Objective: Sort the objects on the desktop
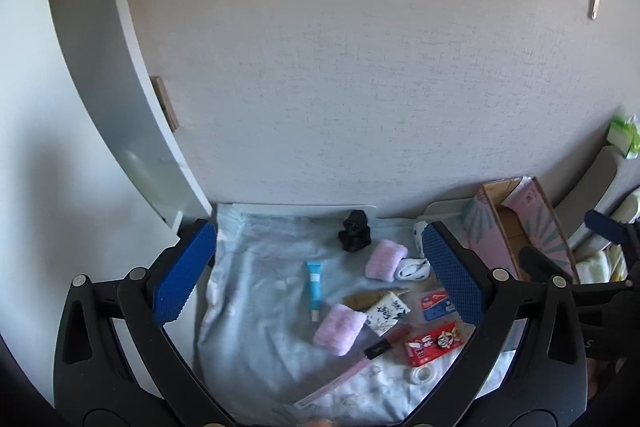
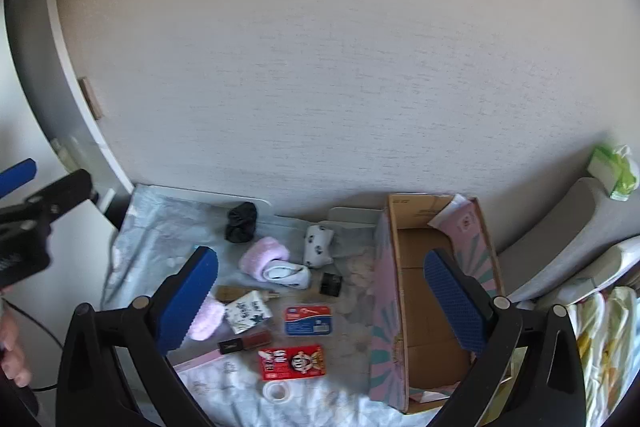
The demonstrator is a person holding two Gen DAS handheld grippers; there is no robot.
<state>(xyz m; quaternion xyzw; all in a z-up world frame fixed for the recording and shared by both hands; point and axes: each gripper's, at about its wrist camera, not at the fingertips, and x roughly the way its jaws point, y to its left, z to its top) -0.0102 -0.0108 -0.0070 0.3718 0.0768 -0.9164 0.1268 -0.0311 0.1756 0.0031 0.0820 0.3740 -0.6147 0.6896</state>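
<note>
Small objects lie scattered on a pale blue cloth: a blue tube, a black figurine, two pink rolled towels, a red snack pack, a blue card pack, a lipstick and a tape roll. An open, empty cardboard box stands at the right. My left gripper hovers open above the cloth, holding nothing. Above the box's left wall and the objects beside it, my right gripper is open and holds nothing.
A textured wall rises right behind the cloth. A white curved panel stands at the left. A grey chair back with a green tissue pack and a patterned fabric lie to the right.
</note>
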